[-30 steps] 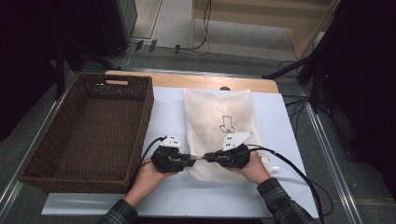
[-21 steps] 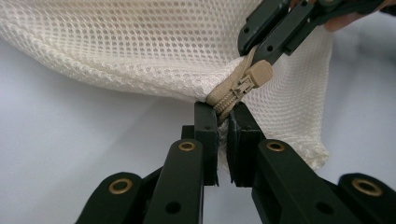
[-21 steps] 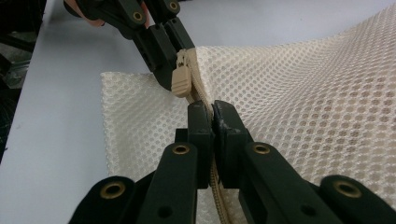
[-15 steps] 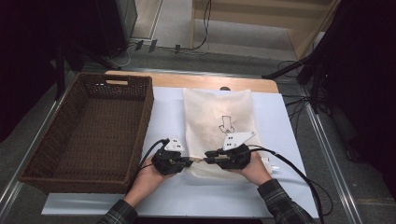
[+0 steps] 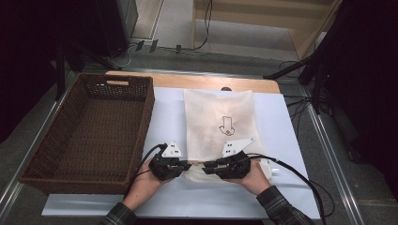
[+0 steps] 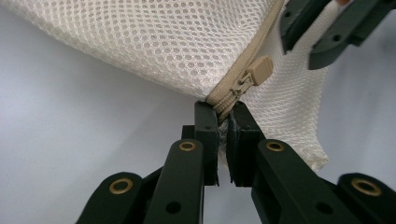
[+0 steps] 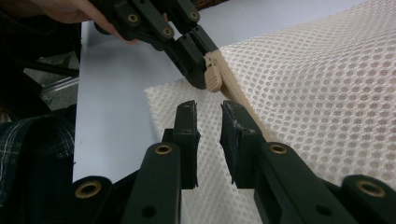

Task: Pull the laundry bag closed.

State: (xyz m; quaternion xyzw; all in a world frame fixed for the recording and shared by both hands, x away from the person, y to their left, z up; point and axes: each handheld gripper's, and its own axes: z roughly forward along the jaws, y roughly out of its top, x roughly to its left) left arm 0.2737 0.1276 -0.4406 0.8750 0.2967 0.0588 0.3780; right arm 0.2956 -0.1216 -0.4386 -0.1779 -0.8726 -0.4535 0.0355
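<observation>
Cream mesh laundry bag [image 5: 219, 124] lies flat on the white table cover [image 5: 281, 122], just right of a dark brown woven wicker basket [image 5: 89, 129] with a rectangular body and a slot handle cut in its far wall. The bag is a soft honeycomb net, fine round holes, with a printed arrow mark on its upper face; its near edge carries a tan zipper [image 6: 243, 86] with a blocky plastic pull tab. Both hands work at that near edge, close to the person. Left gripper [image 6: 223, 112]: matte black jaws with brass rivets, pinched nearly together on the end of the zipper tape, mesh and tape crushed between the ribbed pads; the pull tab sits just beyond the tips. In the high view the left gripper [image 5: 184, 165] meets the bag's near left corner. Right gripper [image 7: 208, 116]: jaws stand a narrow gap apart, having just been closing a little after opening; they hang over the mesh beside the zipper line, one pad near the tape, but the pads do not press on anything. In the high view the right gripper [image 5: 209, 168] points toward the left one, tips close. A grey three-cornered plate rides on top of each gripper, black cables trailing toward the person. Plaid sleeves [image 5: 281, 211] at the near table edge.
</observation>
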